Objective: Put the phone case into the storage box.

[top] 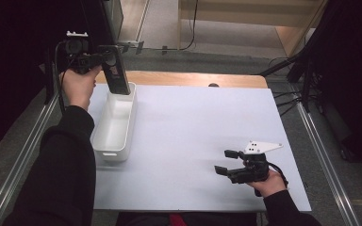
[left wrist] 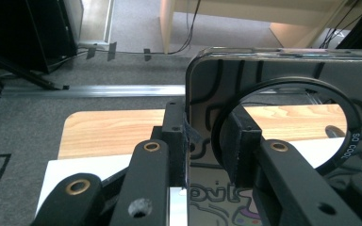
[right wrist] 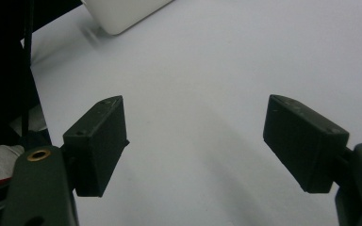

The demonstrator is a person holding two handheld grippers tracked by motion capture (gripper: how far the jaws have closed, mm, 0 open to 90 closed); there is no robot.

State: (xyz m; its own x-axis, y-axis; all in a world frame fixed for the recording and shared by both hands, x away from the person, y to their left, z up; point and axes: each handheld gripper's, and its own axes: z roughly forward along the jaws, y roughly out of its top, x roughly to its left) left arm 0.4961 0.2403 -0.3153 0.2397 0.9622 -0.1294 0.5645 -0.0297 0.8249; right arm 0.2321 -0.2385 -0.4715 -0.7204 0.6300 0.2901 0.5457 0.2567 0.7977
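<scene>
Near the surface's [top: 184,141] front right corner, the right gripper [top: 227,162] lies low over bare white sheet, held in the right hand [top: 269,182], jaws pointing toward the left edge and spread wide with nothing between them. In the right gripper view the jaws frame plain white surface, with a corner of the bin [right wrist: 122,14] well beyond them.

Along the left edge stands the white bin [top: 115,125], long and narrow, running front to back; nothing lies between it and the right gripper.

Over the bin's far end, by the back left corner, the left hand [top: 79,84] is raised with the forearm reaching forward. The left gripper [top: 104,59] is clamped on a phone [top: 117,70], a dark slab hanging nearly upright, its lower end at the bin's far rim. In the left gripper view the jaws pinch the phone's [left wrist: 273,94] edge beside a black ring [left wrist: 344,141] on its back.

Beyond lie a wooden strip [top: 193,79] and grey floor.
</scene>
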